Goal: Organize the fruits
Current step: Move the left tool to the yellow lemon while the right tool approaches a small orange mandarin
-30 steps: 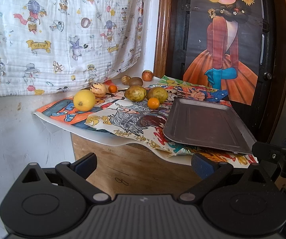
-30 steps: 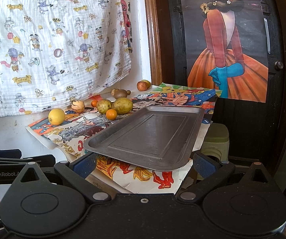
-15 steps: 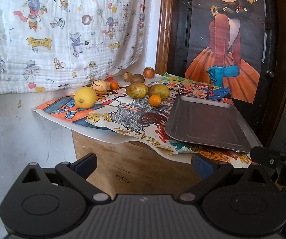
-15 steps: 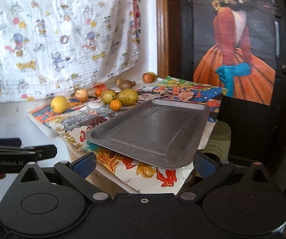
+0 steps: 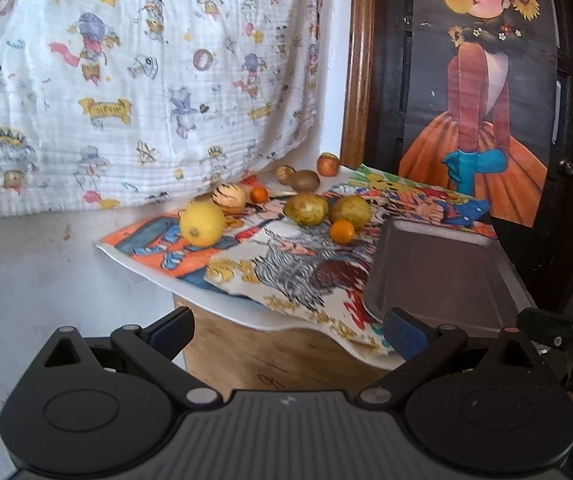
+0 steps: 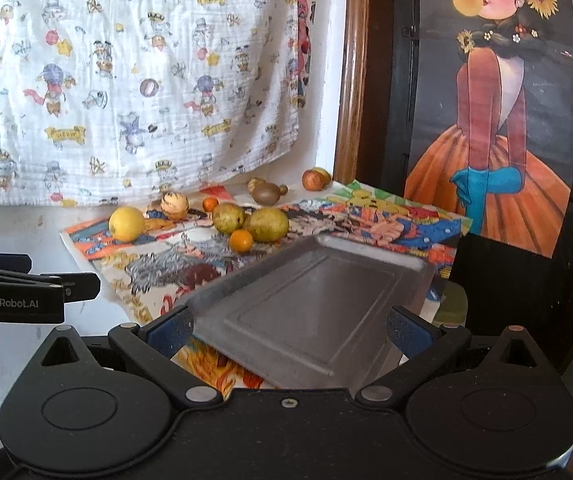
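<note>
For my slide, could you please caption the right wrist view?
Open right gripper faces an empty grey metal tray; loose fruits lie beyond.

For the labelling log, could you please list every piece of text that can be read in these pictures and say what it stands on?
"GenRobot.AI": white letters on the side of the left tongs, seen in the right wrist view.
Yellow banners on the hanging cartoon cloth: lettering too blurred to read.
Comic-print sheets under the fruit: no legible words.
Dark scribble on the wooden box front: unreadable.

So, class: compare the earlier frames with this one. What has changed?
Both grippers have moved closer to the table; the left gripper and right gripper keep their jaws open and empty. The fruits, such as the lemon, and the metal tray stayed put.
</note>
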Available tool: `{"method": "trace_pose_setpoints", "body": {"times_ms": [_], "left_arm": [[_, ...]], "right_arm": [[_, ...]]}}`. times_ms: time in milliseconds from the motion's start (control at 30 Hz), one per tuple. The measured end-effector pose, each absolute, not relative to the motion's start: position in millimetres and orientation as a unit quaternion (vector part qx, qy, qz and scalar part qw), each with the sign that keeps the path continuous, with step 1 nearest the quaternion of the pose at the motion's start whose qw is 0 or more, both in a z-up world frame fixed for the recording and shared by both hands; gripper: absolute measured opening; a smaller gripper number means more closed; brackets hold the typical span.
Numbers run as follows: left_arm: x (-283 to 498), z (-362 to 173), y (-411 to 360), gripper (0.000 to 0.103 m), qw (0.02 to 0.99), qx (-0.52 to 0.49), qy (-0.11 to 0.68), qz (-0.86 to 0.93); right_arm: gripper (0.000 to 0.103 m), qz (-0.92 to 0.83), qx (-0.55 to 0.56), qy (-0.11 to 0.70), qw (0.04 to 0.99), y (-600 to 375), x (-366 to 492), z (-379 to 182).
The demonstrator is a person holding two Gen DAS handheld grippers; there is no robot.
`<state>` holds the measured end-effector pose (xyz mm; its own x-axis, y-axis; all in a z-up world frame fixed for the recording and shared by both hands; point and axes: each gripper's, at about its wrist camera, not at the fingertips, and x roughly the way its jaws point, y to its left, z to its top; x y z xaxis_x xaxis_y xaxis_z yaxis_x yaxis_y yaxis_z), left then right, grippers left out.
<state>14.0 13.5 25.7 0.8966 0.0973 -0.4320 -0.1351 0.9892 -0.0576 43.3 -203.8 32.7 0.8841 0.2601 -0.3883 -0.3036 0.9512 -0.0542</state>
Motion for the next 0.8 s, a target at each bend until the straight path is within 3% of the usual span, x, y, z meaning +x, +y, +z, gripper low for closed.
{"method": "trace_pose_setpoints", "body": {"times_ms": [800], "left_arm": [[88.3,47.6,52.2,0.103,0.964,-0.028,0.243,0.102]], "right_arm": [[0.103,0.184,-0.094,0.194,0.959,-183.7,131.1,50.4]]}}
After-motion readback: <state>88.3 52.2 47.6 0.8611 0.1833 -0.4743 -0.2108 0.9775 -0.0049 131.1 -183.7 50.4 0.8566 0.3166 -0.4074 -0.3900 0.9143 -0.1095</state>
